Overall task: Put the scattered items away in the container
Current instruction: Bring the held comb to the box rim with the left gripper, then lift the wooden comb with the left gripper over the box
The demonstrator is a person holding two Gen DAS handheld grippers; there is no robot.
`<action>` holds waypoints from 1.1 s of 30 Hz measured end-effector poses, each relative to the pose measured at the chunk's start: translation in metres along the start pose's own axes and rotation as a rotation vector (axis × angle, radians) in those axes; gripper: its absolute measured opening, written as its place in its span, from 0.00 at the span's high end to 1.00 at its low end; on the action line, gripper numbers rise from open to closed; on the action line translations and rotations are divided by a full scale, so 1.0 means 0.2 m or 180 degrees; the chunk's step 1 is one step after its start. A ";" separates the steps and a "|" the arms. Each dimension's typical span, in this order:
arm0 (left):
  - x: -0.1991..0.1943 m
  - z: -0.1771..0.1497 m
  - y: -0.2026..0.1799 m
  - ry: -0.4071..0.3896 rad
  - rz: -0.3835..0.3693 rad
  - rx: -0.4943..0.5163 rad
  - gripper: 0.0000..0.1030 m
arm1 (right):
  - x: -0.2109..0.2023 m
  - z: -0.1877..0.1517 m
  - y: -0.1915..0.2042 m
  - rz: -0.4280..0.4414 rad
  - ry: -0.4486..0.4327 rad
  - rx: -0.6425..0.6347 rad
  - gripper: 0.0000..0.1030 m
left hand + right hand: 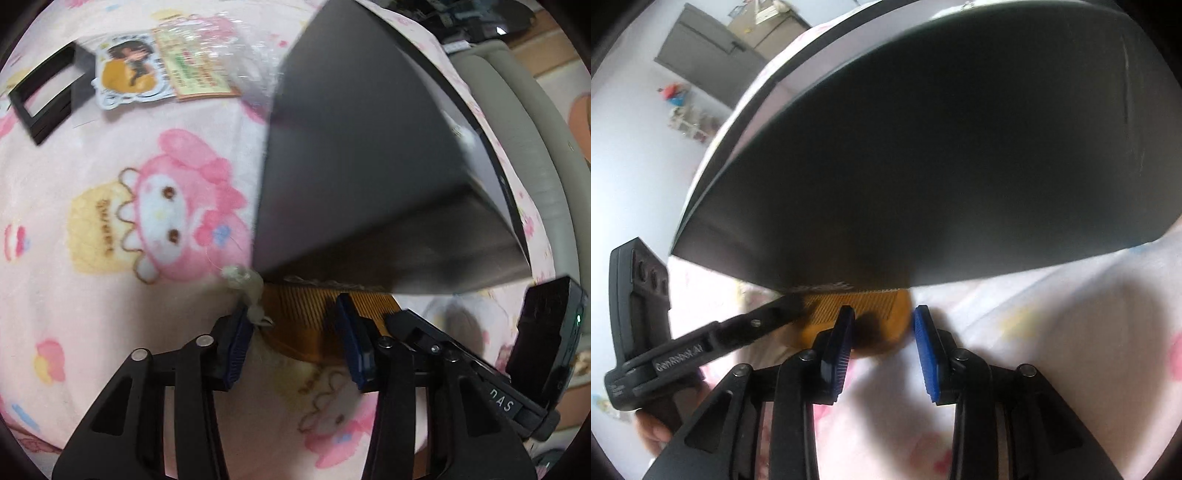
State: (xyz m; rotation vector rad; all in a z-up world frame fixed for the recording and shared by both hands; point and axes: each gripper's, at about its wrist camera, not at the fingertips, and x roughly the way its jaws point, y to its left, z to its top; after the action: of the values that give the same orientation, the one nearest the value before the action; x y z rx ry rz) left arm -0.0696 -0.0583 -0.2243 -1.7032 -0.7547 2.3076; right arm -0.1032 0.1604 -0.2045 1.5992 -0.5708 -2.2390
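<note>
The left tongs [295, 332] stand parted over the pink cartoon-print blanket [110, 258], and the amber comb [299, 314] lies flat between their blue pads [238, 343]. The comb's left end sits just beside the left pad, where a whitish clump of fluff [247, 291] clings to it. The right pad covers part of the teeth, so whether either pad presses on the comb cannot be told. The comb's far edge is hidden under the near corner of the dark box [369, 166], which tilts up and blocks most of the right half of this view. Its inside is not visible.

In the right wrist view the right tongs [882, 336] are parted too. Their left pad lies over the comb's [875, 314] rounded end and casts a shadow there, while their right pad stands clear of it on the blanket [1034, 332]. A finger of the left tongs [768, 317] reaches in from the left onto the comb's other end. Motion blur softens the teeth, and the box [923, 147] fills the upper view.

Further off toward the blanket's far left, a black rectangular frame [44, 96] lies beside a character sticker [127, 74] and a crinkled plastic packet [207, 59], whose print is too blurred to read.
</note>
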 end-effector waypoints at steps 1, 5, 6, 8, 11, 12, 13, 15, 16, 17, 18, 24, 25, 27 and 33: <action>-0.01 -0.01 0.00 -0.0015 -0.0023 0.0011 0.60 | -0.02 -0.01 0.00 0.0011 -0.0028 -0.0015 0.71; -0.08 -0.06 -0.01 -0.0064 -0.0129 0.0051 0.60 | -0.10 -0.04 0.03 0.0097 -0.0038 -0.0123 0.72; -0.10 -0.08 -0.02 -0.0055 -0.0182 0.0072 0.60 | -0.12 -0.06 0.04 0.0091 -0.0031 -0.0167 0.72; -0.13 -0.11 -0.04 -0.0025 -0.0301 0.0171 0.60 | -0.16 -0.10 0.04 0.0050 -0.0017 -0.0259 0.72; -0.16 -0.17 -0.08 0.0063 -0.0439 0.0323 0.60 | -0.20 -0.16 0.05 0.0020 0.0162 -0.0311 0.72; -0.15 -0.19 -0.08 0.0076 -0.0418 0.0334 0.60 | -0.21 -0.18 0.04 0.0032 0.0236 -0.0294 0.72; -0.14 -0.20 -0.07 0.0097 -0.0409 0.0314 0.60 | -0.21 -0.19 0.04 0.0037 0.0272 -0.0277 0.72; -0.13 -0.21 -0.06 0.0110 -0.0375 0.0255 0.58 | -0.22 -0.19 0.03 0.0019 0.0289 -0.0246 0.72; -0.12 -0.20 -0.06 0.0106 -0.0347 0.0226 0.58 | -0.22 -0.19 0.02 0.0013 0.0272 -0.0240 0.72; -0.14 -0.21 -0.05 0.0103 -0.0335 0.0203 0.58 | -0.22 -0.20 0.02 0.0010 0.0250 -0.0232 0.72; -0.14 -0.21 -0.04 0.0098 -0.0324 0.0168 0.58 | -0.22 -0.22 0.03 0.0005 0.0211 -0.0230 0.72; -0.22 -0.25 -0.01 -0.0013 -0.0254 0.0078 0.58 | -0.25 -0.16 0.03 -0.0147 -0.0171 -0.0130 0.71; -0.22 -0.25 0.00 -0.0043 -0.0240 0.0070 0.58 | -0.25 -0.14 0.02 -0.0149 -0.0157 -0.0103 0.70; -0.22 -0.24 -0.01 -0.0100 -0.0209 0.0067 0.59 | -0.19 -0.13 0.03 -0.0072 0.0001 -0.0067 0.70; -0.24 -0.25 -0.07 -0.0243 -0.0099 0.0211 0.60 | -0.19 -0.15 0.06 0.0239 0.0112 -0.0234 0.70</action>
State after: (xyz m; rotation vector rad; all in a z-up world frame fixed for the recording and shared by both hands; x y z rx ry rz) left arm -0.0086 -0.0528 -0.1875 -1.5728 -0.7047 2.3609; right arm -0.0621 0.1640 -0.1765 1.5519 -0.5239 -2.1480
